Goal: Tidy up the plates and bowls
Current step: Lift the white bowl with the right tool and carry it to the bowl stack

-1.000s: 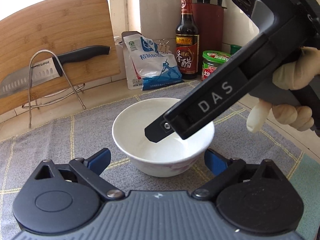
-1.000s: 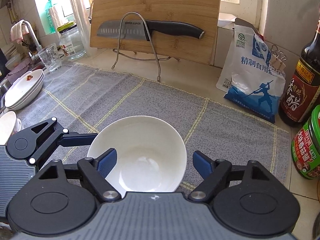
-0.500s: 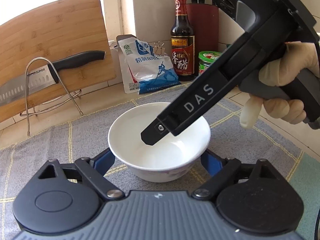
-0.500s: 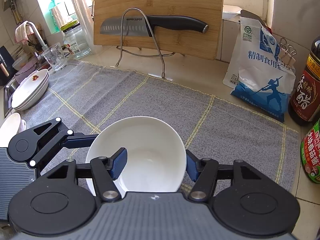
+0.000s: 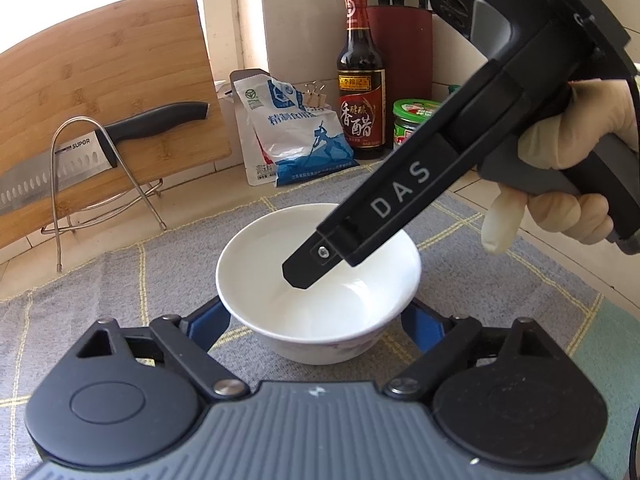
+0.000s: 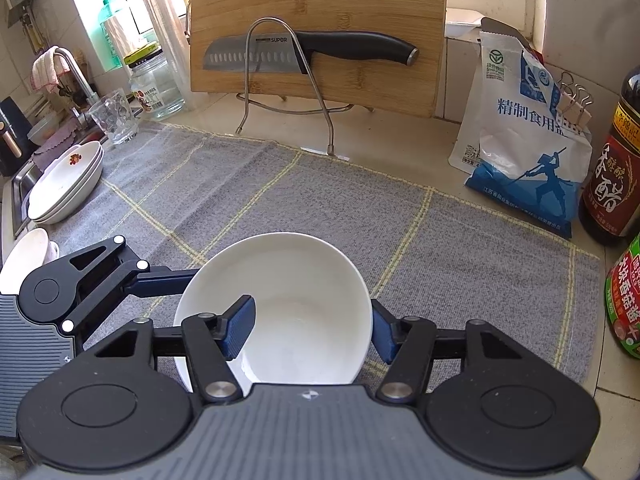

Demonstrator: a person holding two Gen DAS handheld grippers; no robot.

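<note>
A white bowl point(image 5: 320, 292) point(image 6: 296, 304) stands on the grey checked cloth point(image 6: 280, 192). My left gripper point(image 5: 316, 318) is shut on it, a blue pad pressed to the outer wall on each side; one left finger point(image 6: 160, 278) shows in the right wrist view. My right gripper point(image 6: 312, 330) comes down from the upper right and is shut on the bowl's wall, one pad inside the bowl and the other outside the rim. Its inner finger point(image 5: 340, 236) reaches into the bowl. A stack of white plates point(image 6: 64, 188) lies at the far left, with another white dish point(image 6: 24, 260) beside it.
A bamboo cutting board point(image 6: 320, 20) and a knife point(image 6: 312, 46) lean in a wire rack at the back. A salt bag point(image 6: 524, 148), a dark vinegar bottle point(image 6: 612, 176) and a green-lidded jar point(image 6: 624, 300) stand right. A glass point(image 6: 114, 120) and the sink tap point(image 6: 72, 64) are left.
Both grippers have closed on the bowl: the left pads moved in against its sides, and the right gripper's left finger swung inside the rim. The bowl stayed in place.
</note>
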